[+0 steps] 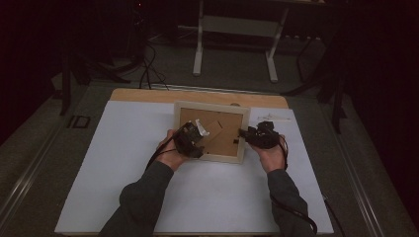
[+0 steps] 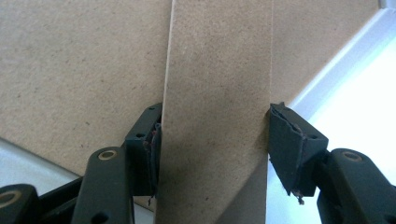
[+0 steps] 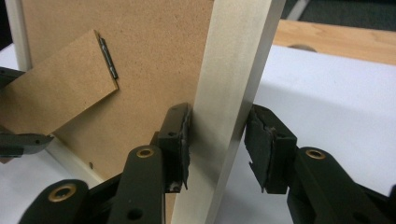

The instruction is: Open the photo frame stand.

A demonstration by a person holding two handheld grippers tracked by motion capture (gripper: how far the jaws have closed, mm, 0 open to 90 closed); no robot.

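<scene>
Clearly the work in hand is on the back of a picture frame (image 1: pixel 211 131), which lies face down on the white table (image 1: pixel 123 163) with its brown backing board (image 3: pixel 149 56) upward. The left gripper (image 2: pixel 215 154) straddles the easel stand (image 2: pixel 217 93), the narrow fibreboard strip hinged to that backing: one jaw lies against the strip's left edge, the other meets its right edge at the tip, so the jaws look closed on the strip across its width. The right gripper (image 3: pixel 217 144) brackets the frame's pale wooden side rail (image 3: pixel 233 70); the inner jaw touches the rail on the backing side, while the outer jaw stands just beside the rail's outer face, so I cannot tell whether it truly clamps or merely steadies.

In the right gripper view the stand reaches from the left toward its small metal hinge (image 3: pixel 108 58), ahead of the jaws and off to their left.

My reading is that the step is swinging the stand out from the backing while the other hand pins the frame. The next move calls for a firm hold on the rail, then a slow lift of the strip away from the board, turning about the hinge without twisting it or letting the thin edge slip out between the pads.
</scene>
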